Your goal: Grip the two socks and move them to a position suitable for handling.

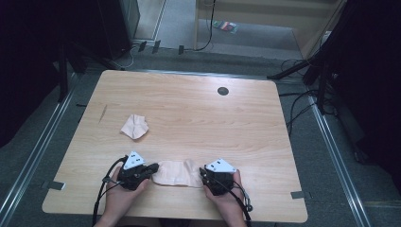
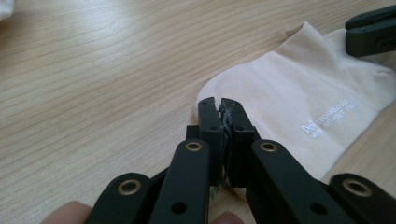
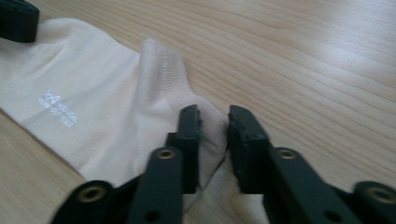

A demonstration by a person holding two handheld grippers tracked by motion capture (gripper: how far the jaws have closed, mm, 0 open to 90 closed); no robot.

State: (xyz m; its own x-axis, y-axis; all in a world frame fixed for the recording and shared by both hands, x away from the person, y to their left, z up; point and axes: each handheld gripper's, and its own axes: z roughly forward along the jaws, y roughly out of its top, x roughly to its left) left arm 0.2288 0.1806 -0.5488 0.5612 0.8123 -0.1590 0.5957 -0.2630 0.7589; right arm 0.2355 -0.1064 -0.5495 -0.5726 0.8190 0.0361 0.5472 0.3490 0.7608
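Note:
A pale beige sock (image 1: 177, 173) lies flat near the table's front edge, between my two grippers. My left gripper (image 1: 153, 168) meets its left end. In the left gripper view the jaws (image 2: 219, 105) are pressed together over the edge of the sock (image 2: 289, 93), which carries small white lettering. My right gripper (image 1: 203, 171) is at the sock's right end. There its jaws (image 3: 214, 116) pinch a raised ridge of the ribbed cuff of the sock (image 3: 93, 93). A second beige sock (image 1: 135, 126) lies crumpled farther back, left of centre.
The wooden table (image 1: 246, 127) has a dark round grommet (image 1: 222, 91) near its far edge. Dark stands and cables (image 1: 302, 101) run on the floor to the right. The person's hands hold both grippers close to the front edge.

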